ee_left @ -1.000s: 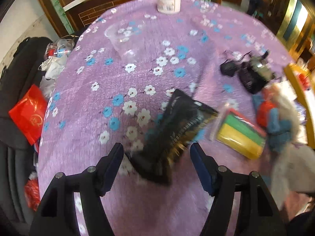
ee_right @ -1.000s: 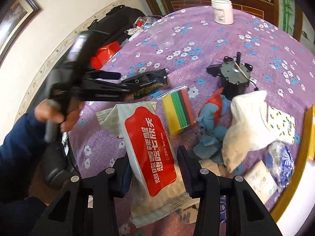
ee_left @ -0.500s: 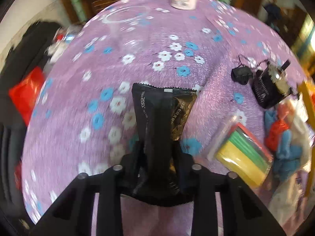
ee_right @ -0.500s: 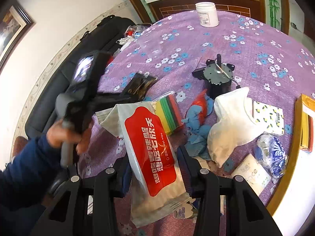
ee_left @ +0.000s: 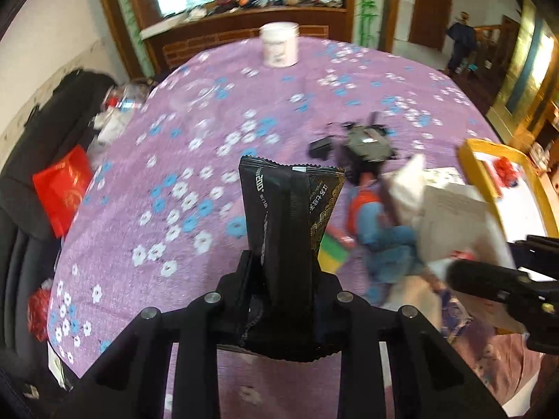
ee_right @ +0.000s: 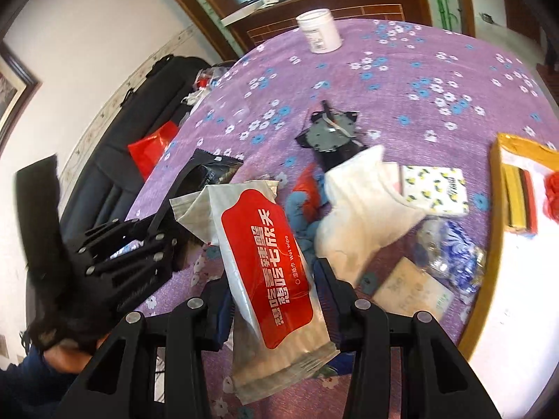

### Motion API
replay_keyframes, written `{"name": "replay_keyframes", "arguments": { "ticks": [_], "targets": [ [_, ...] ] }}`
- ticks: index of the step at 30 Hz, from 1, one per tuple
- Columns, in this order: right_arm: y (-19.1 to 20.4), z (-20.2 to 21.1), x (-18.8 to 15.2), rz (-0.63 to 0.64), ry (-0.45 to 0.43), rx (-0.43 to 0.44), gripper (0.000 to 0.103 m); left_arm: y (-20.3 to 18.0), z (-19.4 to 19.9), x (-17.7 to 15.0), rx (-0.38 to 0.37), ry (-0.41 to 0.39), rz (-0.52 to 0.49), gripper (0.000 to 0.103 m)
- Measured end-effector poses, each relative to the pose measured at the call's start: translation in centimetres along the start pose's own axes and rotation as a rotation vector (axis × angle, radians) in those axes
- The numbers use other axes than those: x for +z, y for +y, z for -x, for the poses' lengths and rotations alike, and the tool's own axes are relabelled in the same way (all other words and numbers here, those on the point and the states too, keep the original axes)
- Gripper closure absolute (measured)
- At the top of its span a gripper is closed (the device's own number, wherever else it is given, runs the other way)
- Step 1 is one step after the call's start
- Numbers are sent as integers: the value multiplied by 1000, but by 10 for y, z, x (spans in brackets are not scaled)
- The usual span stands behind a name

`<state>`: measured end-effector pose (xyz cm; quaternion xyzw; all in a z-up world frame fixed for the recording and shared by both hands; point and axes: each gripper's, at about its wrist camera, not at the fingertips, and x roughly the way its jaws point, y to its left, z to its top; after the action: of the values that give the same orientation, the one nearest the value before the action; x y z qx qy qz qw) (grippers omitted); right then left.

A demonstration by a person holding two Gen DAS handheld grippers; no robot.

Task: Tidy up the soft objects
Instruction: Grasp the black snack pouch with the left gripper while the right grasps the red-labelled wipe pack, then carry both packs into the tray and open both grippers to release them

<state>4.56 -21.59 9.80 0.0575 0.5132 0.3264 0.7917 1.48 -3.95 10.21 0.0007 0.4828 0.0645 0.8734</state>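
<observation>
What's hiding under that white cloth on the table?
The white cloth lies over part of a blue and red soft toy and the edge of a dark motor-like gadget. Whatever else it covers stays hidden.

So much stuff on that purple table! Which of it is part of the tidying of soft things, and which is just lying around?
Part of the job:
- black foil pouch, gripped in the left claw
- wet wipe pack, gripped in the right claw
- white cloth
- blue cloth
- tissue packet

Lying about:
- white jar
- black motor
- red bag
</observation>
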Motion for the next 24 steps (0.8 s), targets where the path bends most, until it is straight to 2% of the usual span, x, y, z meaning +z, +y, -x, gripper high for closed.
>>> {"name": "replay_keyframes", "arguments": {
  "ticks": [7, 24],
  "targets": [
    [-34, 34, -11, -83, -58, -27, 56, -55, 21, 4, -21, -43, -115, 76],
    [-120, 116, -55, -292, -172, -122, 56, -181, 43, 8, -104, -108, -343, 76]
  ]
}}
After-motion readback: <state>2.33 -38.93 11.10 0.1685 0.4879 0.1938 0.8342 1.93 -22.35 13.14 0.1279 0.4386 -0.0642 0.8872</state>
